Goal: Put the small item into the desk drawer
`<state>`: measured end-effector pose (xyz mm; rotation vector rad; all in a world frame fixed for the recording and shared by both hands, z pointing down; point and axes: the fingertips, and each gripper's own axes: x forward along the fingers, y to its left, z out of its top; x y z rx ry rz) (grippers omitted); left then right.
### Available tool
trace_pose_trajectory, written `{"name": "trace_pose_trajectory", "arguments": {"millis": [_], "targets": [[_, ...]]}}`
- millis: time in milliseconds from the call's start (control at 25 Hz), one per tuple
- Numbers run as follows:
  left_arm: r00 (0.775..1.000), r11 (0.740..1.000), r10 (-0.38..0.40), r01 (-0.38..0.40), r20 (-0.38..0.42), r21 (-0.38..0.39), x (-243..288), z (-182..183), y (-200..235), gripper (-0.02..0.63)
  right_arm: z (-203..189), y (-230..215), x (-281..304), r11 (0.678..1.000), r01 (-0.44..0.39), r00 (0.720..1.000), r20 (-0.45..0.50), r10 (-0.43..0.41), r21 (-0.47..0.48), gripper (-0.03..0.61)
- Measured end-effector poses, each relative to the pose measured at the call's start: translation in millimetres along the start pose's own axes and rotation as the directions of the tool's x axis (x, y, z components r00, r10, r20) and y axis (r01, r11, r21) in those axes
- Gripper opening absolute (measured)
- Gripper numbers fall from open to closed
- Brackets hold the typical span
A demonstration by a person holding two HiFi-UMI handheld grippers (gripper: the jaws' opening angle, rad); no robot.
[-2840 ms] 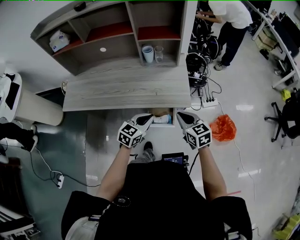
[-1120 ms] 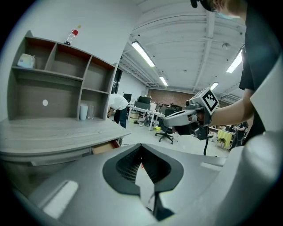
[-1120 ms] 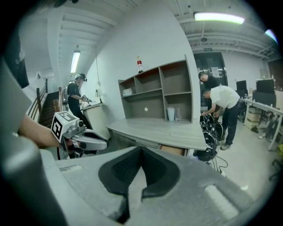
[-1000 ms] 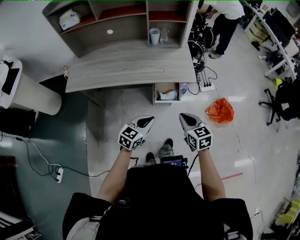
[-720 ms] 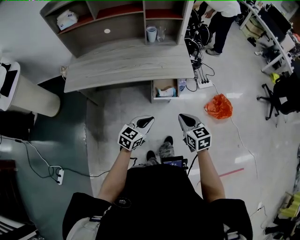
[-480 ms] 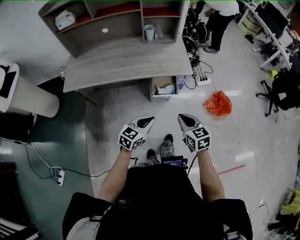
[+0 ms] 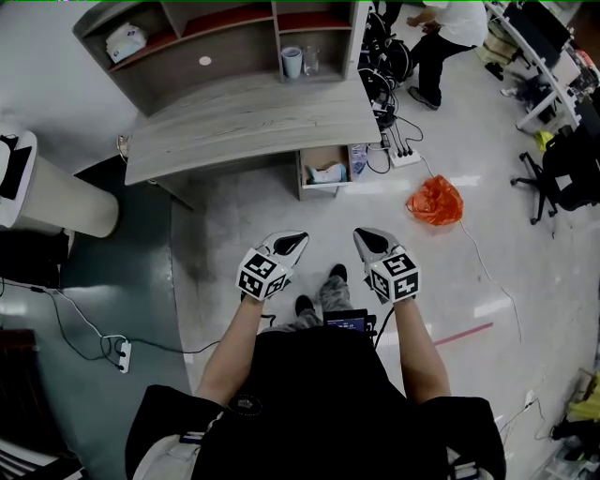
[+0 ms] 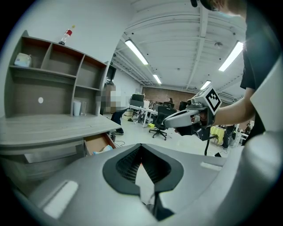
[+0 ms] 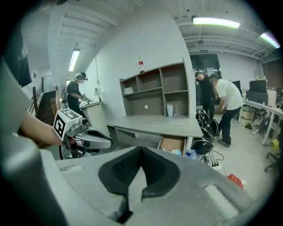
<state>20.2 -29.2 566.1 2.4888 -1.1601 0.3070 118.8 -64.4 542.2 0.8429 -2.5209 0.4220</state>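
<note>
The grey wooden desk (image 7: pixel 244 127) stands some way ahead of me, with its drawer (image 7: pixel 323 169) pulled open under the right end. A small light-blue and white item (image 7: pixel 328 174) lies inside the drawer. It also shows in the left gripper view as the item (image 8: pixel 106 149) and in the right gripper view as the item (image 9: pixel 175 152). My left gripper (image 7: pixel 298 238) and right gripper (image 7: pixel 361 234) are held side by side over the floor, well short of the desk. Both are shut with nothing between the jaws.
An orange plastic bag (image 7: pixel 436 202) lies on the floor right of the drawer, near a power strip and cables (image 7: pixel 398 155). A cup (image 7: pixel 292 62) and a glass (image 7: pixel 310 61) stand in the shelf unit. A person (image 7: pixel 441 28) bends at the far right. A white cylinder (image 7: pixel 56 202) stands left.
The view has drawn back from the desk, so the desk and open drawer now sit farther away. Both grippers stay shut and empty in front of the body.
</note>
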Motion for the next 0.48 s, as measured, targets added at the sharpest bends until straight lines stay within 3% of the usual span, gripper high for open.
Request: {"name": "trace_pose_trajectory", "arguments": {"millis": [480], "targets": [[1.0, 1.0, -0.016, 0.016, 0.02, 0.007, 5.9, 7.5, -8.0, -0.002, 1.8, 1.9, -1.2, 1.0, 0.007, 1.0, 0.01, -0.007, 0.0, 0.003]]}}
